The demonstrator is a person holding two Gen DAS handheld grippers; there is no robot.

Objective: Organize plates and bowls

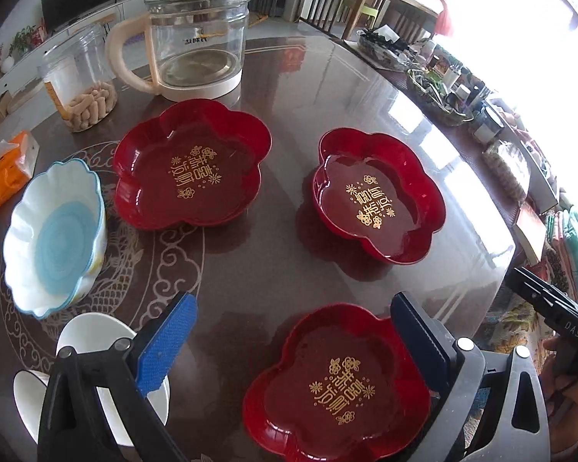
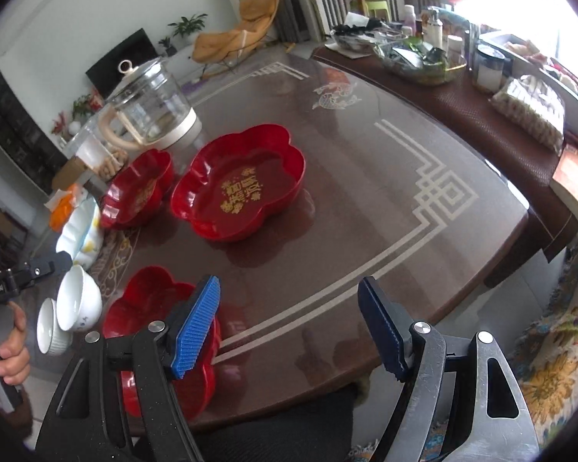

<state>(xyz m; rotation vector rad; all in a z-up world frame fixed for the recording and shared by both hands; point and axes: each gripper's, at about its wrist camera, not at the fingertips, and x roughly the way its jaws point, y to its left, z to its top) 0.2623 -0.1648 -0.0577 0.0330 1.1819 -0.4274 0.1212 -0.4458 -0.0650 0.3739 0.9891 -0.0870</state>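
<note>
**Left wrist view: both grippers released above the table, dishes untouched**

In the left wrist view we see our left gripper (image 1: 293, 331) with its blue pads spread wide and nothing between them. Just below and between the pads lies the nearest red plate (image 1: 335, 385), flower-shaped with gold lettering, flat on the table (image 1: 289, 261). Beyond the gripper, well ahead, sit two more plates: the left red plate (image 1: 190, 165) and the right red plate (image 1: 377, 196), apart from each other. To the left of the gripper stands a stack of scalloped white and blue bowls (image 1: 54, 238), and close beside the left finger are two white bowls (image 1: 92, 350), partly hidden behind it. Farther ahead we find a glass kettle (image 1: 192, 38) and a plastic jar (image 1: 81, 81) with pale pieces at its bottom. An orange tissue pack (image 1: 5, 169) lies at the far left.

In the right wrist view our right gripper (image 2: 289, 331) is likewise spread open and empty, hovering over the near edge of the table. Its left pad overlaps the nearest red plate in the picture; we cannot tell whether it touches it. Ahead of it lies the right red plate, and to the left a hand (image 2: 9, 350) grasps the handle of the other gripper.
</note>
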